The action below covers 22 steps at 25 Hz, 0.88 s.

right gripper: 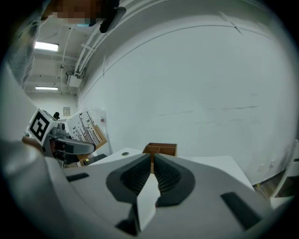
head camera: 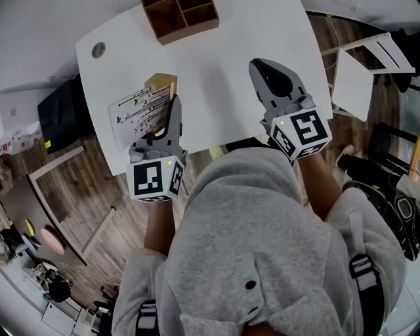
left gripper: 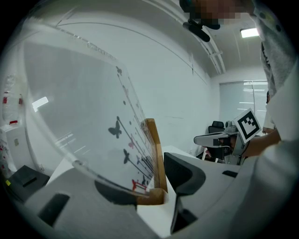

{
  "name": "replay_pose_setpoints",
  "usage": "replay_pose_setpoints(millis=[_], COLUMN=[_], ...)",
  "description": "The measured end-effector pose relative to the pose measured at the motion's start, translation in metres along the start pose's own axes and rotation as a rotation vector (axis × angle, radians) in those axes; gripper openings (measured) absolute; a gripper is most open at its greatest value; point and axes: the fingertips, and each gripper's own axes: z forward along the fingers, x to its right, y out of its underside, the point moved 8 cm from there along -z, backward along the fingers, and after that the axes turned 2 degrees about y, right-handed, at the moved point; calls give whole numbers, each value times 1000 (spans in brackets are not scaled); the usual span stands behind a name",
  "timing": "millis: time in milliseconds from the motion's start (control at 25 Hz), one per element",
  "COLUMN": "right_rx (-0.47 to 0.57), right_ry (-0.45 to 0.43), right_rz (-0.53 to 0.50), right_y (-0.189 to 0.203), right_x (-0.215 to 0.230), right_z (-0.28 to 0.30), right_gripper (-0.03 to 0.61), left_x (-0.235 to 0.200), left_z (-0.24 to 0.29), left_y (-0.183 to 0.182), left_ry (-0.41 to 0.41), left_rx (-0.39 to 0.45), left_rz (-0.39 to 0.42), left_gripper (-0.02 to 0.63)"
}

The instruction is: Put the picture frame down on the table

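A clear acrylic picture frame (head camera: 139, 110) on a pale wooden base was printed with black butterflies, thin dark stems and a red speck. The tabletop (head camera: 216, 79) was white and the wooden compartment box (head camera: 178, 16) brown. The grey left gripper (left gripper: 150, 183) and grey right gripper (right gripper: 152, 163) wore black-and-white checked markers.

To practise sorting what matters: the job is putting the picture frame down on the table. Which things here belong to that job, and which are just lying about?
Belong to the job:
picture frame
left gripper, holding the frame
table

Just lying about:
wooden box
right gripper, shut and empty
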Motion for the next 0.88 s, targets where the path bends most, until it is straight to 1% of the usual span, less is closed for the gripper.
replay_pose_setpoints(millis=[280,520,720,880], right_rx=[-48,-66,-89,-113], right_ry=[-14,-11,-14,-16], right_rz=[23,39,56,64], right_y=[11,19,29,36], right_x=[12,19,34,40], right_z=[25,39,41,48], right_gripper=[38,38,38,38], left_x=[-14,-22,-16,-20], left_z=[32,56,74,87], left_y=[13,27,37,47], left_ry=[0,7,-2,-4], left_rx=[-61,-105,-142,-173], left_rz=[-14,-8,7,-2], left_gripper=[198,198,196,197])
